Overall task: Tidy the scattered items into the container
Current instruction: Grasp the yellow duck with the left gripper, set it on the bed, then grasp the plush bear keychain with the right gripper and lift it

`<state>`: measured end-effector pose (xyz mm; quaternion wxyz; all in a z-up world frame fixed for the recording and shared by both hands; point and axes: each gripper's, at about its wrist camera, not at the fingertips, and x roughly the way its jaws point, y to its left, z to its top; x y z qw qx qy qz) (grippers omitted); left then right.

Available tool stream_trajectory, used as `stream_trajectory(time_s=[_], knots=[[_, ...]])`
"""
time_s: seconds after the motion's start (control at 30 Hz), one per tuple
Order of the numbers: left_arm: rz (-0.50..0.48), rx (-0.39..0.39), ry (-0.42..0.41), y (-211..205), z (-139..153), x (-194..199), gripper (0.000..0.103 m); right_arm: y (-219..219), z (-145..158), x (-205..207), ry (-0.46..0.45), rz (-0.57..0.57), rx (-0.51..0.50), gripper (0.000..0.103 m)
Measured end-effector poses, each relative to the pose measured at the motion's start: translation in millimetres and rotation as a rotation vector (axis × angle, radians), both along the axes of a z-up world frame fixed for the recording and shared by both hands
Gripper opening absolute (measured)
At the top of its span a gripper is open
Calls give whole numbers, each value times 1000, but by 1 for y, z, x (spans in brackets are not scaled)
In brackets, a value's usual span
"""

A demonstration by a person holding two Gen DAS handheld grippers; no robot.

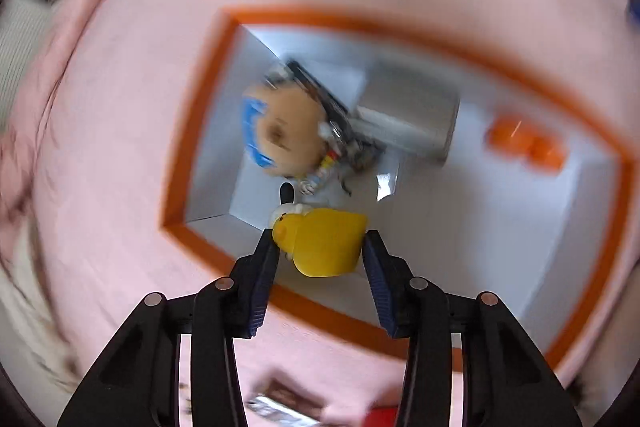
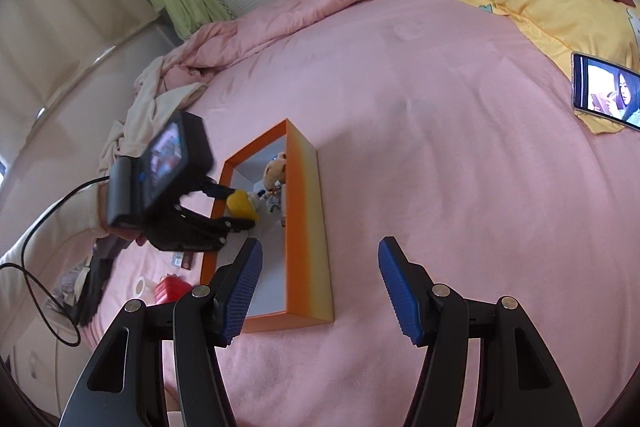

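Observation:
My left gripper is shut on a yellow toy, with both blue pads against its sides. It hangs above the near end of an orange-rimmed box with a white inside. In the box lie a brown plush toy with blue trim, a grey block and an orange item. The right wrist view shows the left gripper with the yellow toy over the box. My right gripper stands open and empty over the pink bed, beside the box's near end.
A red item, a tape roll and a small packet lie on the bed left of the box. A phone leans on a yellow pillow at far right. A crumpled pink quilt lines the far edge.

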<state>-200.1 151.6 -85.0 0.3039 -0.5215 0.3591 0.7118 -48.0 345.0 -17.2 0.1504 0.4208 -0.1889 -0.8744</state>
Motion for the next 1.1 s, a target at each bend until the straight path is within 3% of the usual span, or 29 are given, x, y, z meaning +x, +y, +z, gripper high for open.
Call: stream_trajectory(time_s=[0.1, 0.13, 0.3, 0.43, 0.53, 0.6, 0.67, 0.8, 0.93, 1.0, 1.03, 1.1], knots=[[119, 242, 13, -41, 46, 10, 44, -4, 6, -1, 9, 24, 7, 60], [169, 280, 29, -60, 53, 17, 44, -4, 8, -1, 9, 33, 12, 60], [443, 347, 144, -168, 66, 55, 46, -31, 19, -12, 5, 114, 44, 60], [712, 97, 348, -241, 51, 78, 47, -71, 21, -31, 1, 215, 87, 60], [823, 142, 400, -274, 59, 97, 54, -99, 15, -54, -14, 255, 146, 60], [855, 222, 412, -287, 65, 113, 82, -120, 8, -75, -25, 271, 211, 60], [859, 295, 408, -289, 68, 126, 82, -139, -1, -99, -48, 281, 281, 60], [866, 370, 375, -283, 64, 136, 82, -165, -27, -149, -117, 251, 452, 59], [875, 438, 324, -275, 48, 146, 82, -175, -62, -187, -204, 243, 619, 51], [875, 455, 302, -274, 44, 148, 82, -179, -84, -199, -269, 282, 642, 46], [873, 461, 292, -273, 42, 148, 82, -184, -90, -201, -271, 307, 661, 43], [861, 476, 273, -269, 41, 146, 82, -193, -95, -199, -241, 316, 765, 26]])
